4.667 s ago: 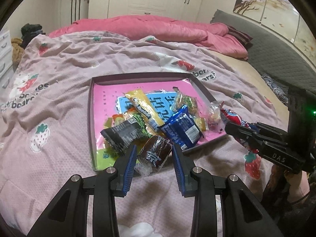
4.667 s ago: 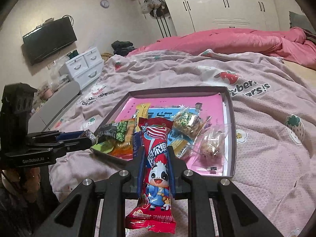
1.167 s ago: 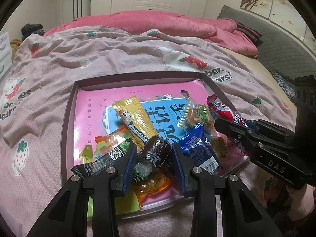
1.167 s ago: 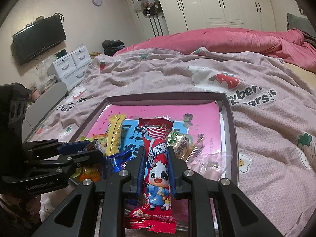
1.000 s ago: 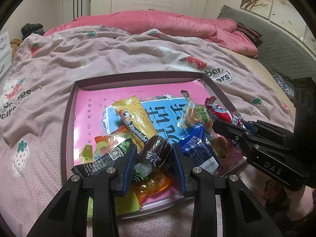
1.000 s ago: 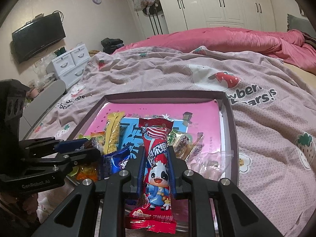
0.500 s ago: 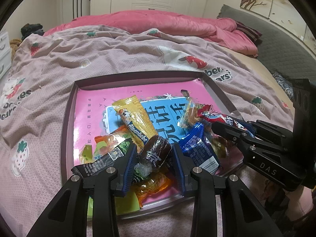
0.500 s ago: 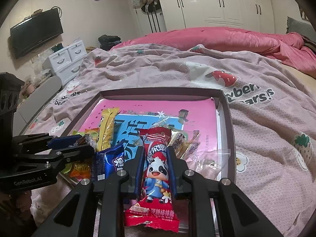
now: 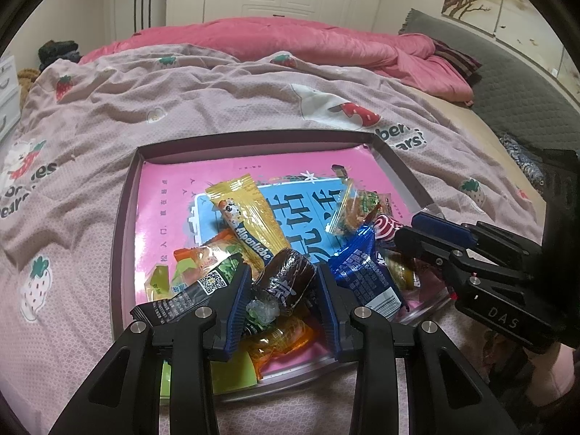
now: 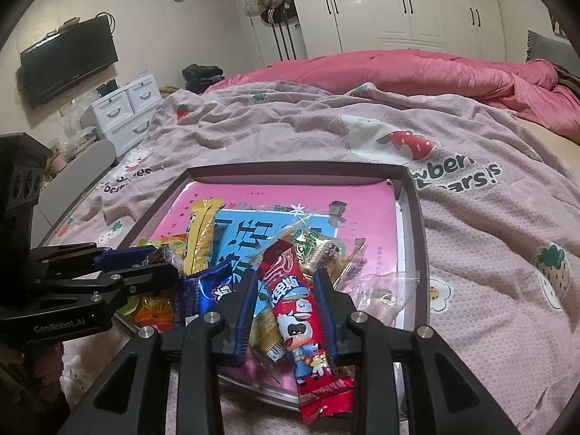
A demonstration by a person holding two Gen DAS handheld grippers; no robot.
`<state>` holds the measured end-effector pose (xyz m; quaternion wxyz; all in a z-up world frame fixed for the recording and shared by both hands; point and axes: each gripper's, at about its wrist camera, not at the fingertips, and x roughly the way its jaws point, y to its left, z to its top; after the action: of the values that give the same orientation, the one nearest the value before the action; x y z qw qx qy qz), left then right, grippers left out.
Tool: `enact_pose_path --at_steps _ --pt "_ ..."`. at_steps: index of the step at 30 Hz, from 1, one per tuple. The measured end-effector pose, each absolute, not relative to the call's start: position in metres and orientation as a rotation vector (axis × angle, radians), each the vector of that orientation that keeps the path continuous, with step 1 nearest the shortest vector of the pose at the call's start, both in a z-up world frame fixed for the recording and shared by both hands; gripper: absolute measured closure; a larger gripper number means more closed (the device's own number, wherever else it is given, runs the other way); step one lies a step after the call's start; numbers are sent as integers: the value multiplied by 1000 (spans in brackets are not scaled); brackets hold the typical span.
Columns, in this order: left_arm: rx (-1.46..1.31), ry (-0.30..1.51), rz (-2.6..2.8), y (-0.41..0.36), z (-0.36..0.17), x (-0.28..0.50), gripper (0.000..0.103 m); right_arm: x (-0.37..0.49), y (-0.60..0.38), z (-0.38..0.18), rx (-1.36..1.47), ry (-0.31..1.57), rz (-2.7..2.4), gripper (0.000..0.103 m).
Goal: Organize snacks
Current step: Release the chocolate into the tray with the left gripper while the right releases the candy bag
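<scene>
Left wrist view: bed (image 9: 224, 83) under strawberry-print blanket, pink duvet (image 9: 290, 43) bunched at far end. Shallow tray (image 9: 125, 217) sits mid-bed, snack packets piled toward near edge. Left tool (image 9: 282, 282) clamped on dark brown wrapped snack (image 9: 290, 275), hanging over tray's near side. Right wrist view: right tool (image 10: 284, 301) over tray's near right part, fingers spreading apart, red cartoon-cow packet (image 10: 301, 311) loose between them, tilted, tail poking over tray's near rim. Blue packet (image 10: 203, 290) just left of it.
</scene>
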<state>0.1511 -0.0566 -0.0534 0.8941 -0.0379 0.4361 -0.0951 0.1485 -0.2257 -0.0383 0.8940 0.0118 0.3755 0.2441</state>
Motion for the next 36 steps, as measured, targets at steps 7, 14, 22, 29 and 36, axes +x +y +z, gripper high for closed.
enact_pose_path --at_steps 7,14,22,29,36 --pt "-78 903 -195 -56 -53 151 63 148 -227 -37 29 778 506 71" --pt "-75 900 -197 -57 -51 150 54 148 -226 -37 26 778 506 71" --pt "-73 890 -200 -56 -46 148 48 147 -227 -36 26 778 504 71" --pt "-81 879 -193 -53 -40 146 39 145 -232 -31 27 757 488 66" --pt "-86 861 -178 -48 -30 142 34 137 -235 -18 26 706 474 57"
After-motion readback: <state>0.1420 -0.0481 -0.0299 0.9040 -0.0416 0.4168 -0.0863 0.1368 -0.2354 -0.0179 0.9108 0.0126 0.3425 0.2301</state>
